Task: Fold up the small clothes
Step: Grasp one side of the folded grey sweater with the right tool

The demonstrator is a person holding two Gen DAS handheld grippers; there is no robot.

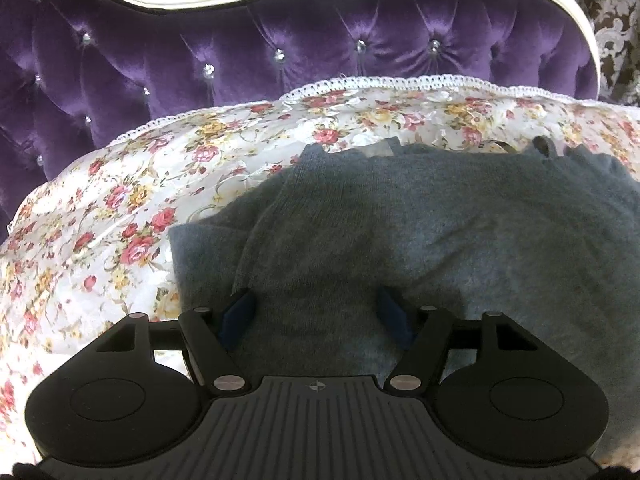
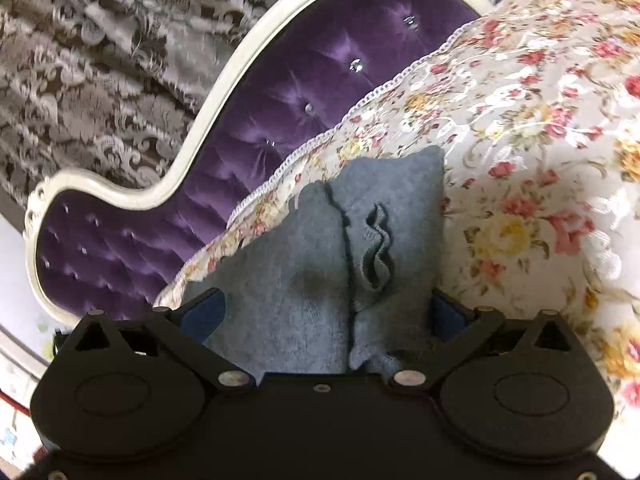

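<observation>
I am observing the grey knit garment (image 1: pixel 400 220) lying spread on the floral bedspread (image 1: pixel 100 220), just in front of the purple tufted headboard (image 1: pixel 200 52). I am holding the left claw (image 1: pixel 316 312) over the garment's near part with its fingers standing apart on either side of the knit, not pinching it. I am holding the right claw (image 2: pixel 326 312) tilted, its fingers also spread wide above the garment's ruffled edge (image 2: pixel 376 240), gripping nothing.
</observation>
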